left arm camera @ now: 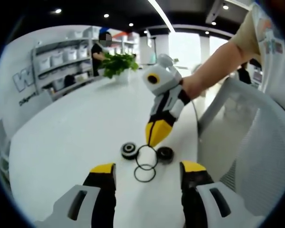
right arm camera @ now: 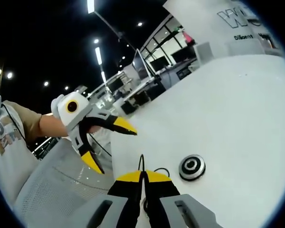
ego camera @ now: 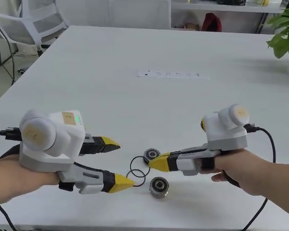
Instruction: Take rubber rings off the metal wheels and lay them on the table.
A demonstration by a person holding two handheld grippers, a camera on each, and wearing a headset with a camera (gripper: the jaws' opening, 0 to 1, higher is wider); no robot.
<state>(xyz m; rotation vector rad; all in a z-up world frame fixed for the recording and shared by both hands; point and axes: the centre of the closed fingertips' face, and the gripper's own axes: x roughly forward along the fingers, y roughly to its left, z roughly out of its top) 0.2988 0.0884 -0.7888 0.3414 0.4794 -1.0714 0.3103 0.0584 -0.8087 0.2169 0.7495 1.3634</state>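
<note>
Two rubber rings (ego camera: 138,172) overlap on the table (ego camera: 135,96), just L of the near wheel (ego camera: 159,186). The far wheel (ego camera: 151,155) sits just behind it. R gripper (ego camera: 151,164), jaws closed, pinches the upper ring's edge, reaching in from the wheel's R. L gripper (ego camera: 124,163) gapes wide beyond the rings, w/o touching them. Next, prob: R releases. Nothing blocks.

A long white table (ego camera: 111,62) with a chair (ego camera: 38,23) and leafy plant (ego camera: 284,34) beyond.
</note>
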